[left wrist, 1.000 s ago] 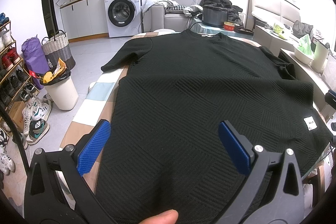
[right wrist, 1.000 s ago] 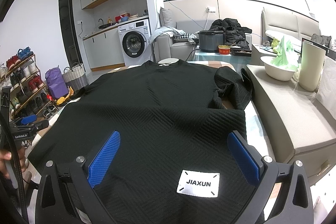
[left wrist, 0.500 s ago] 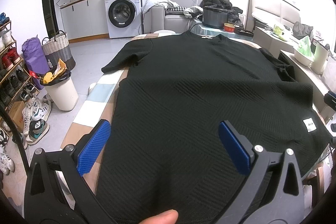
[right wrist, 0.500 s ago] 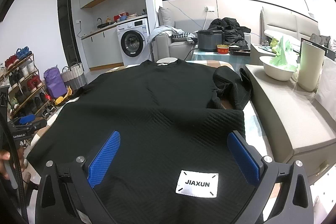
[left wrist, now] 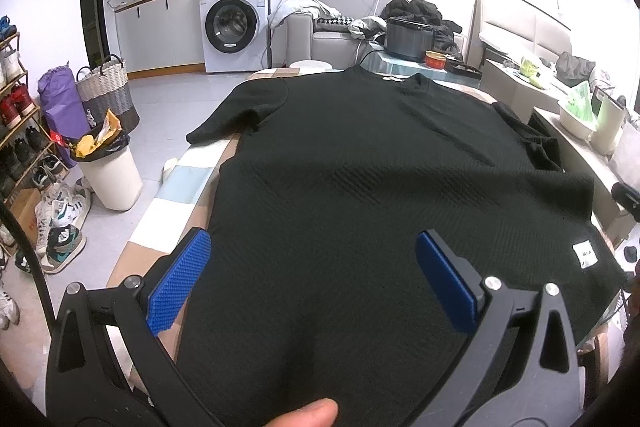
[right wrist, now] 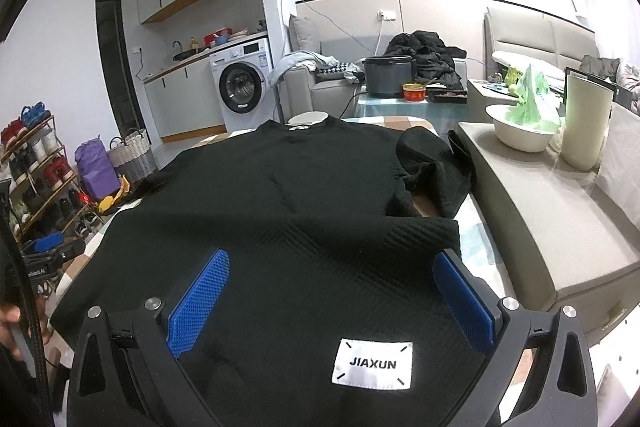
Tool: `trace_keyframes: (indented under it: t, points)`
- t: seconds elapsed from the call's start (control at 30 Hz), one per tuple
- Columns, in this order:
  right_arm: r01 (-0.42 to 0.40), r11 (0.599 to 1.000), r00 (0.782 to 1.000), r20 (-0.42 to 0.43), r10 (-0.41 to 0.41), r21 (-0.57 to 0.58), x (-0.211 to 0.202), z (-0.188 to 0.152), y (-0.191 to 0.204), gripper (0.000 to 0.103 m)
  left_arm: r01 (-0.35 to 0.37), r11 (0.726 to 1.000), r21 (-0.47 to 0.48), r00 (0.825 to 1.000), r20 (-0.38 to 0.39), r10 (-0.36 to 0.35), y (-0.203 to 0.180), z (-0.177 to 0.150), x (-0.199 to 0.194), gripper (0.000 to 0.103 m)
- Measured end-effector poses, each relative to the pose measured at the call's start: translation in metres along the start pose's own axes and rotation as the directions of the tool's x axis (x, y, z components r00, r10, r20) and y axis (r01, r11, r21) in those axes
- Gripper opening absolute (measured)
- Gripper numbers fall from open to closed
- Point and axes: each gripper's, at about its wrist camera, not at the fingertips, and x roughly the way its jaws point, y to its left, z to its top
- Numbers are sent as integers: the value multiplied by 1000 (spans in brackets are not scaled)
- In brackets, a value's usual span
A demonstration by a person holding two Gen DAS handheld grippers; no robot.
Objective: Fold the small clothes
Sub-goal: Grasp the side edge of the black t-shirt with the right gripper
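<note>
So far no fold is showing: the black textured T-shirt [left wrist: 380, 187] is lying spread flat over the checked surface [left wrist: 176, 187], hem at the near edge, collar at the far edge. Its right sleeve [right wrist: 432, 167] is lying bunched. The left claw [left wrist: 312, 283] and right claw [right wrist: 332, 295] are hovering over the hem, jaws apart, gripping nothing.
</note>
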Motion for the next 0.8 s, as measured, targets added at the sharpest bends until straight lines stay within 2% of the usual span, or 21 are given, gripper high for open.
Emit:
trace_keyframes:
  t: [0.17,0.3,0.43,0.5,0.53,0.7,0.77,0.8]
  points:
    - [28,999,1000,-5,-28,36,7,9,-8,103,14,999,-35,1000,11,-14,11,18,16,102]
    - [82,997,996,-33,-82,11,14,20,-12,103,30,996,-79,999,18,-29,20,33,26,102]
    - [52,993,998,-47,-47,104,21,34,-28,103,36,995,-89,999,8,-35,23,43,41,102]
    - [81,989,996,-47,-76,124,28,42,-34,102,39,995,-91,999,7,-39,29,47,48,102]
    - [101,987,994,-49,-96,128,32,47,-36,100,41,995,-93,999,7,-40,31,49,53,102]
    - [170,978,982,-106,-157,123,59,62,-48,73,42,994,-101,999,-2,-42,36,63,75,102]
    - [186,974,977,-131,-170,128,71,66,-55,70,44,994,-102,999,-5,-45,40,69,84,102]
    - [201,971,972,-149,-181,130,78,67,-60,64,48,994,-103,999,-10,-49,42,72,89,102]
